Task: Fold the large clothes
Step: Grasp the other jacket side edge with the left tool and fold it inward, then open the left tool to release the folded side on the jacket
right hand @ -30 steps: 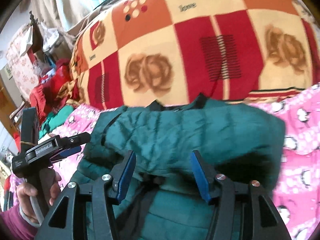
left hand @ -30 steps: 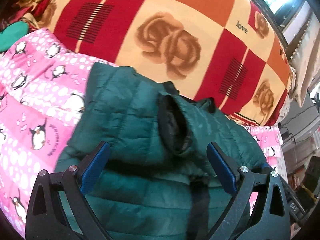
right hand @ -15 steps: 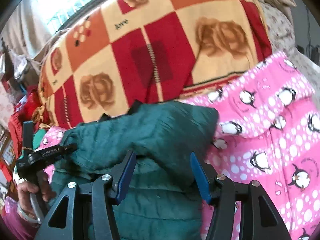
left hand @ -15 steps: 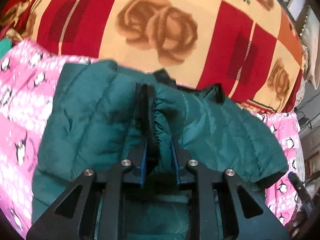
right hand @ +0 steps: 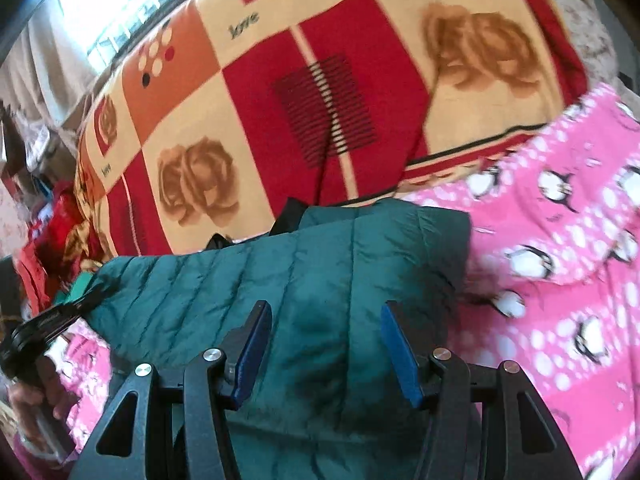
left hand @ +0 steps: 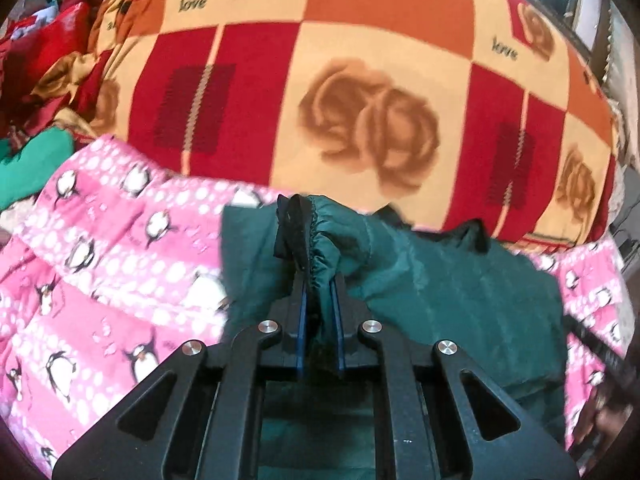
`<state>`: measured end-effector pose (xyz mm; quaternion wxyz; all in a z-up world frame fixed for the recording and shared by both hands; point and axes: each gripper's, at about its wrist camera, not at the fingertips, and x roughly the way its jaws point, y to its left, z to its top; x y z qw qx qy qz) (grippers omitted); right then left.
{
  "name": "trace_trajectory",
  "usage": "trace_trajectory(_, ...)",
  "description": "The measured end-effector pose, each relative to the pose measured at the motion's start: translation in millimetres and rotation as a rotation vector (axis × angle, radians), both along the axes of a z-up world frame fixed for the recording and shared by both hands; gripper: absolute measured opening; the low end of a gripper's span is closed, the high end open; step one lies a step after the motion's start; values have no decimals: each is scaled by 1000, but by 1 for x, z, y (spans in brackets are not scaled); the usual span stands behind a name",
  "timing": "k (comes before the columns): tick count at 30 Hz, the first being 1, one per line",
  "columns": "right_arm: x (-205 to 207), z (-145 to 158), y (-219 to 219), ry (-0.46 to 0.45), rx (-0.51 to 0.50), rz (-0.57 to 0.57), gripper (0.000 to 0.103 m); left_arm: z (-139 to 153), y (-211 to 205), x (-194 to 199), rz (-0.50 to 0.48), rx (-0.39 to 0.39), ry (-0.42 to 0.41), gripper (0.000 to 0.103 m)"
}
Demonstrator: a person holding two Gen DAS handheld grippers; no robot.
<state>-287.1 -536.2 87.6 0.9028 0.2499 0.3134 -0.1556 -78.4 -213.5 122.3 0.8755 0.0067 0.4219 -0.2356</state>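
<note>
A dark green puffer jacket lies on a pink penguin sheet. My left gripper is shut on its gathered sleeve cuff, whose black lining sticks up above the pads. In the right wrist view the jacket fills the middle. My right gripper stands half open over the jacket's right part. Both blue pads are bare, and the fabric lies under and between them. The left gripper and the hand holding it show at the left edge.
A thick blanket with red, orange and cream checks and brown roses rises behind the jacket. Red and green clothes are piled at the far left. A bright window is at the upper left. Pink sheet extends to the right.
My left gripper went from wide open to shut on the sleeve cuff and carried it left over the jacket. My right gripper slid towards the jacket's right edge, its opening unchanged.
</note>
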Motion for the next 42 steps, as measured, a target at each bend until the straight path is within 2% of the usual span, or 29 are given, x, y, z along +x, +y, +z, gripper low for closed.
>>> trace_trajectory(6, 57, -29, -2, 99, -26, 64, 55, -35, 5, -3, 8, 43, 26, 10)
trace_trajectory(12, 94, -49, -7, 143, -58, 73, 55, -38, -1, -5, 7, 53, 26, 10)
trace_trajectory(13, 97, -50, -8, 149, -59, 73, 55, -37, 0, -4, 9, 49, 28, 13)
trace_trajectory(15, 98, -48, -8, 161, -66, 77, 55, -36, 2, -3, 12, 59, 32, 21)
trace_trajectory(16, 96, -44, -7, 166, -72, 76, 55, -35, 3, -3, 12, 62, 32, 33)
trace_trajectory(17, 92, -40, -5, 167, -82, 72, 55, -33, 4, -4, 11, 63, 30, 51)
trace_trajectory(19, 78, -28, 0, 141, -92, 68, 55, -27, 10, -7, 16, 48, 16, 62)
trace_trajectory(24, 34, -2, 26, 75, -86, 135, 55, -5, 18, -20, 28, 32, -63, 64)
trace_trajectory(29, 10, -2, 57, 81, -109, 203, 55, 1, 7, -31, 10, 53, -119, 69)
trace_trajectory(33, 14, -19, 68, 128, -153, 204, 55, -12, -3, -29, 10, 89, -103, 69)
trace_trajectory(39, 25, -49, 60, 169, -122, 185, 55, -42, -13, -16, 21, 140, -22, 69)
trace_trajectory(42, 26, -51, 59, 171, -111, 182, 55, -44, -14, -15, 27, 140, -27, 69)
